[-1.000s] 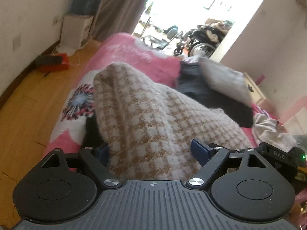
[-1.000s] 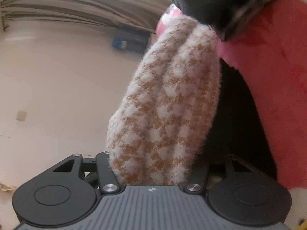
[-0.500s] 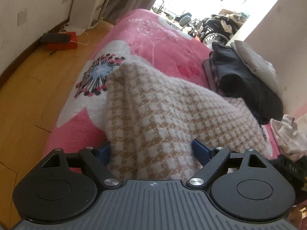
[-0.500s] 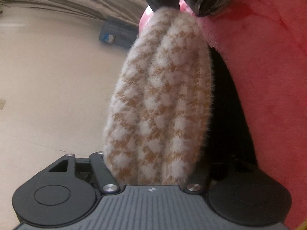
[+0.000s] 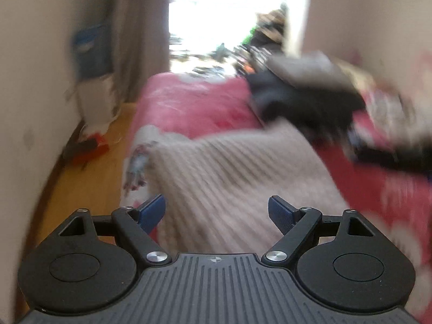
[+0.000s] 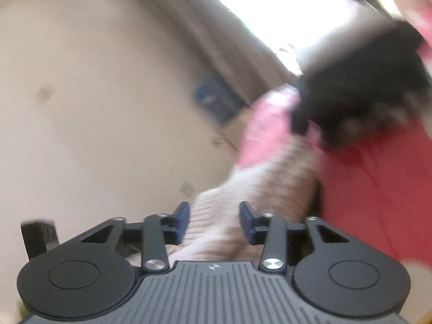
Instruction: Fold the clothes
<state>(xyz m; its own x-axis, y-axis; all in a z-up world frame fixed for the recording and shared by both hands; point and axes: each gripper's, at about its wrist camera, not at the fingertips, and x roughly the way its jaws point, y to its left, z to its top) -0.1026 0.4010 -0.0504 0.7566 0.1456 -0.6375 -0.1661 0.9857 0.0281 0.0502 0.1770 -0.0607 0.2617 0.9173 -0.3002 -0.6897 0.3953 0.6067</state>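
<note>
The beige-and-white houndstooth knit garment (image 5: 237, 167) lies spread on the pink blanket (image 5: 194, 102) of the bed, blurred by motion. My left gripper (image 5: 216, 210) hovers over its near edge. Its jaws stand wide and are closing slightly, and both blue pads (image 5: 152, 212) are bare. In the right wrist view the same garment (image 6: 278, 172) runs away from my right gripper (image 6: 213, 221). Those jaws are closing. The knit shows in the gap between the blue pads (image 6: 182, 222), but I see no pad pressing on it.
A pile of dark clothes (image 5: 305, 100) sits at the far right of the bed, also in the right wrist view as a dark pile (image 6: 364, 86). A wooden floor (image 5: 89, 178) with a red item (image 5: 91, 151) runs along the left, below a beige wall. A curtain and a bright doorway stand beyond.
The garment was bunched up between both pairs of jaws. Now it lies flatter on the bed and all the blue pads are uncovered. Both cameras have swung and pulled back.
</note>
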